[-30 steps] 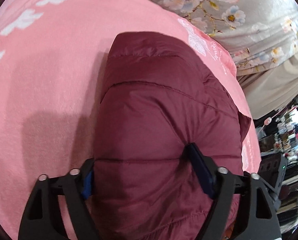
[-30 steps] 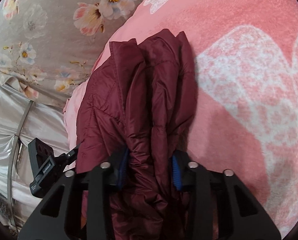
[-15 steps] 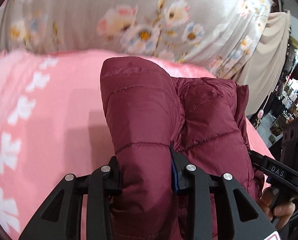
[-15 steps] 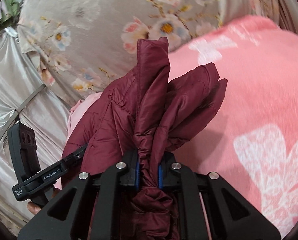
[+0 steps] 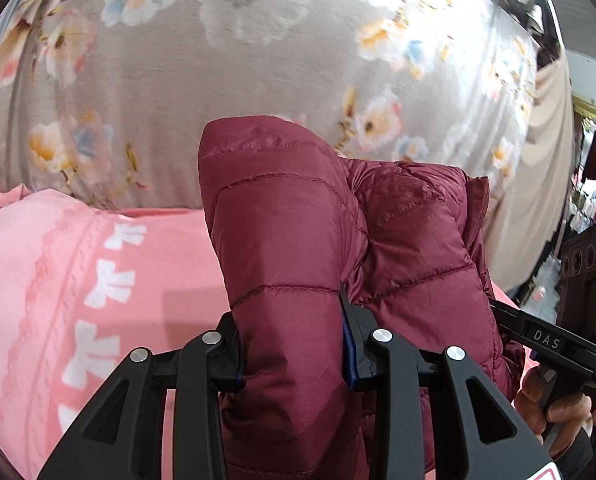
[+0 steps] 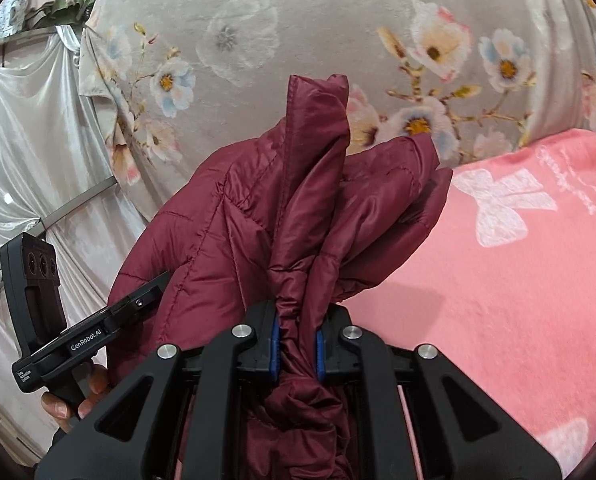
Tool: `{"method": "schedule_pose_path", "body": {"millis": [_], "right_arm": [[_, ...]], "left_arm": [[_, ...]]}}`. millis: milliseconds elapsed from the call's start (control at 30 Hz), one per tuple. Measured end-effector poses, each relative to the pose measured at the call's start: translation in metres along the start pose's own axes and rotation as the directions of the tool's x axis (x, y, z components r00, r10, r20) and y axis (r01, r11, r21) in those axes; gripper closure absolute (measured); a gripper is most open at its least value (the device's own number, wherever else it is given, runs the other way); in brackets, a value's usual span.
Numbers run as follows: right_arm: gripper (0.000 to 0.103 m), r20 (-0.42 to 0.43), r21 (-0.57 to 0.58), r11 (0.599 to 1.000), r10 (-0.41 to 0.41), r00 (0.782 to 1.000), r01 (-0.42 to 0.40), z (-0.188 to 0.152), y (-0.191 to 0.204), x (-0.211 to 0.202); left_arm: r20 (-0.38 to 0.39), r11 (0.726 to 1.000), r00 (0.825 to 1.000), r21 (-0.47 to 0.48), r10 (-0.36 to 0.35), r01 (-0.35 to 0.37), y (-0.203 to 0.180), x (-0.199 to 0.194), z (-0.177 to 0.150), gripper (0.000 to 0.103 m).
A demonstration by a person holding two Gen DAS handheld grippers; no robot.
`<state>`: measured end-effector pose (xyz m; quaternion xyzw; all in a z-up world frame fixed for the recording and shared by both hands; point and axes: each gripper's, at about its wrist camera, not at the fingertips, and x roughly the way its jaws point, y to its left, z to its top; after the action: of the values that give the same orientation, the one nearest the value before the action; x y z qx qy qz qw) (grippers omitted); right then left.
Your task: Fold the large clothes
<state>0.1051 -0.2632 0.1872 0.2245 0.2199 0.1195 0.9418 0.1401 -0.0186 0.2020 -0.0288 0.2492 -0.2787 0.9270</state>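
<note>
Gripping one maroon jacket (image 5: 290, 240): two grippers, left gripper (image 5: 292, 354), right gripper (image 6: 296, 344).

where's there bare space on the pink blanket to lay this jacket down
Bare pink blanket lies left of the maroon puffer jacket, up to the floral fabric. More lies on the jacket's other side. Between the grippers it is crowded.

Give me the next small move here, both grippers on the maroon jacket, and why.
Probably carry the maroon puffer jacket forward and lower it onto the pink blanket to lay the fold. The left gripper is shut on a thick padded fold, the right gripper on a bunched edge, and the jacket's free end is lifted above the blanket in front of the floral cloth.
</note>
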Motion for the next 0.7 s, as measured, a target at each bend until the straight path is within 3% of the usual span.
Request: {"method": "schedule_pose_path", "body": {"millis": [267,700], "right_arm": [[0.091,-0.054,-0.036,0.999,0.033,0.998,-0.035,0.012,-0.005,0.102],[0.091,-0.160,-0.010,1.000,-0.012,0.987,0.011,-0.023,-0.030,0.205]], "left_arm": [[0.035,0.997,0.997,-0.047,0.061,-0.060,0.071,0.044,0.001,0.072],[-0.045,0.994,0.995,-0.067,0.087,-0.090,0.139,0.125,-0.032,0.072]]}}
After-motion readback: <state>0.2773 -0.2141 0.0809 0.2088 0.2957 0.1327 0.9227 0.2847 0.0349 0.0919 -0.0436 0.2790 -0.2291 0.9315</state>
